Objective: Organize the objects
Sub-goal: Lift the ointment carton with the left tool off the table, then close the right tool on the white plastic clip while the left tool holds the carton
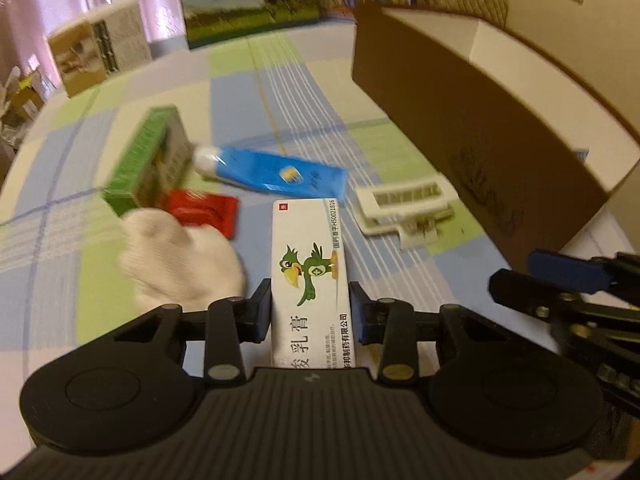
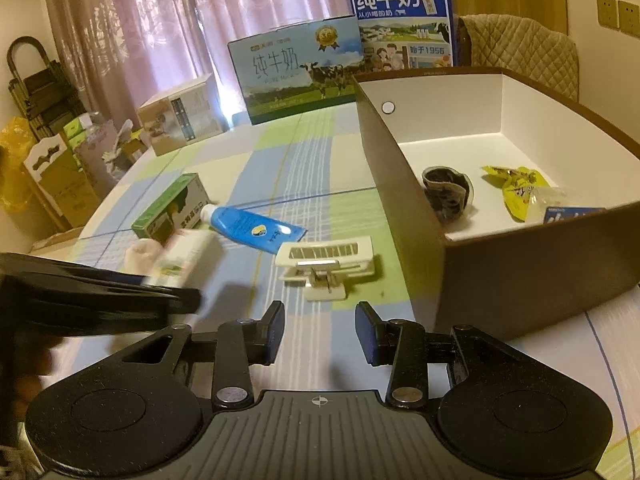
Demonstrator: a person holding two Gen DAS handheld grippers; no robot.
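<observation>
My left gripper is shut on a white ointment box with a green bird, its pads pressing both long sides. The same box shows blurred in the right wrist view. On the checked tablecloth lie a blue tube, a green carton, a red packet, a white rolled cloth and a white clip. My right gripper stands open over the cloth, short of the clip, with nothing between its fingers.
A brown box with a white inside stands at the right and holds a dark packet and a yellow packet. Milk cartons and a cardboard box line the far edge. The table drops off at the left.
</observation>
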